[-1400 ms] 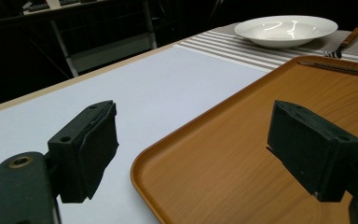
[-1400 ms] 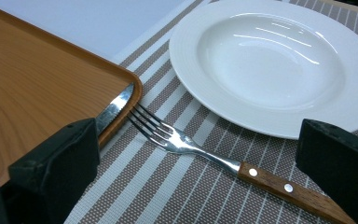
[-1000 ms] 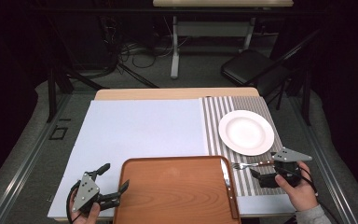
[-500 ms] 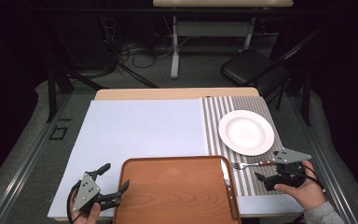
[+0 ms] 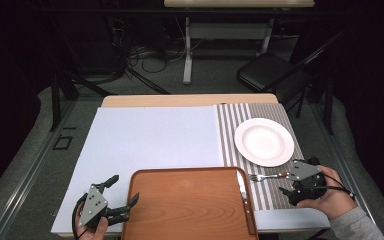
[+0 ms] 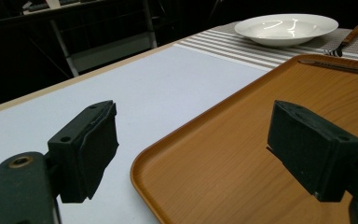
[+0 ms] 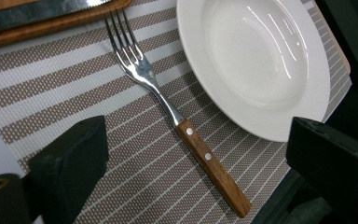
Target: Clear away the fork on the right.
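Our right gripper (image 7: 196, 154) has backed off the wood-handled steel fork (image 7: 177, 116), its jaws wide, just narrowing, holding nothing; we judge the fork placed; it lies on the striped placemat (image 7: 74, 98) beside the white plate (image 7: 256, 60), tines toward the wooden tray (image 5: 190, 205); our left gripper (image 6: 200, 154) gapes empty over the tray's edge.

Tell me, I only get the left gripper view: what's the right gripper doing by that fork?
Observer: The right gripper has its open jaws either side of the fork, at its wooden handle. They have just been closing, pads not yet on it.
Operator: Does the fork touch the plate?
Observer: No, the right gripper view shows striped placemat between it and the plate.
Operator: Anything on the tray?
Observer: A knife lies along the right edge of the tray.
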